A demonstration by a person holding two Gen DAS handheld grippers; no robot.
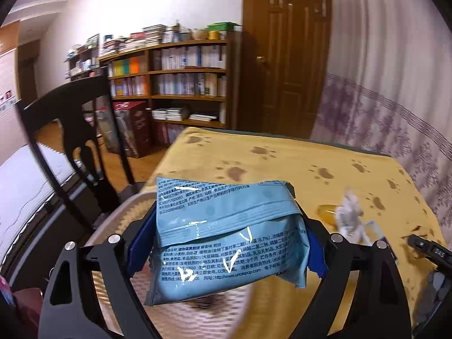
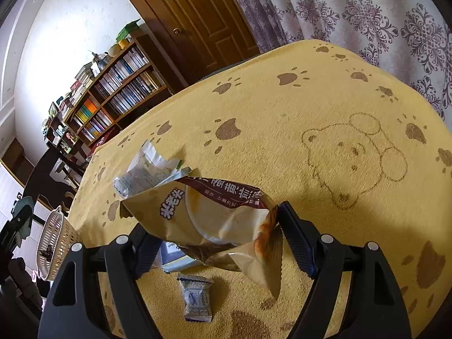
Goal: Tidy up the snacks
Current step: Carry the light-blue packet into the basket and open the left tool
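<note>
Basket [image 2: 53,243] beside table [image 2: 282,113] edge

Glossy blue packet [image 1: 226,240], fuzzy tablecloth [image 2: 282,107]

R gripper [image 2: 214,243] jaws clamped on tan snack bag [image 2: 223,220], held off the yellow paw-print cloth on bench [image 2: 310,118]. Small white wrapped candy [image 2: 195,298] on cloth below jaws, blue-white packet [image 2: 175,257] just behind left jaw. Crumpled white wrapper [image 2: 147,169] beyond bag. White basket [image 2: 53,243] far left of jaws, at bench edge.

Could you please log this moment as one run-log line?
left gripper: shut on blue snack packet, above basket | right gripper: shut on tan snack bag, above table
</note>
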